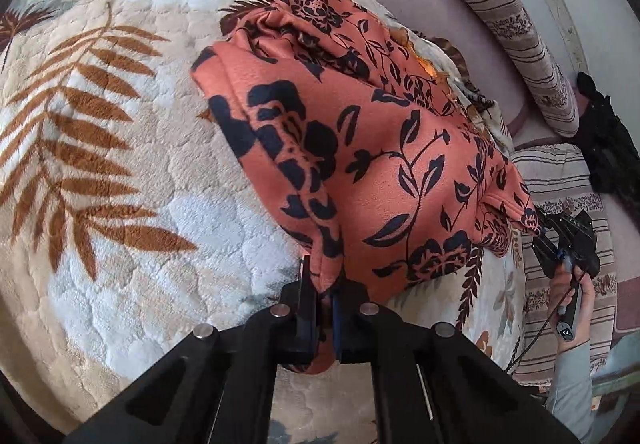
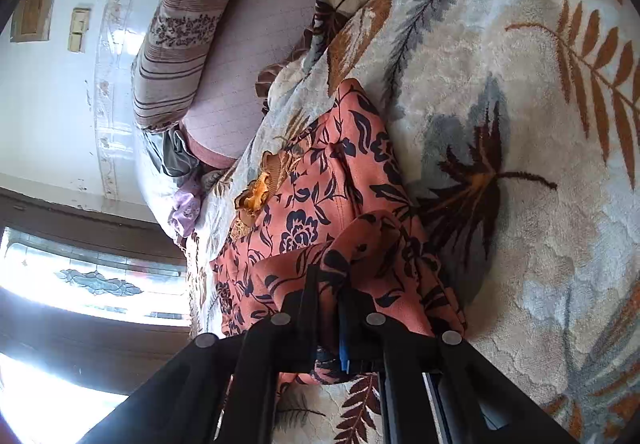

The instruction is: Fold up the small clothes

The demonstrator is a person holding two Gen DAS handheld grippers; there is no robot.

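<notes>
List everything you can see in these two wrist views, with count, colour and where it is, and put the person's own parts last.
garment: one, salmon-orange with dark navy floral print, lying on the blanket, pinched at two edges.
blanket: one, cream plush with brown and grey leaf pattern, spread under the garment.
striped bolsters: two, beige with brown stripes, beyond the blanket by the wall.
window: one, bright, dark frame, lower left of the right wrist view.
left gripper: one, black, shut on the garment's near edge.
right gripper: one, black, shut on the garment's other edge.
right hand: one, grey sleeve, holding the right gripper's handle.
</notes>
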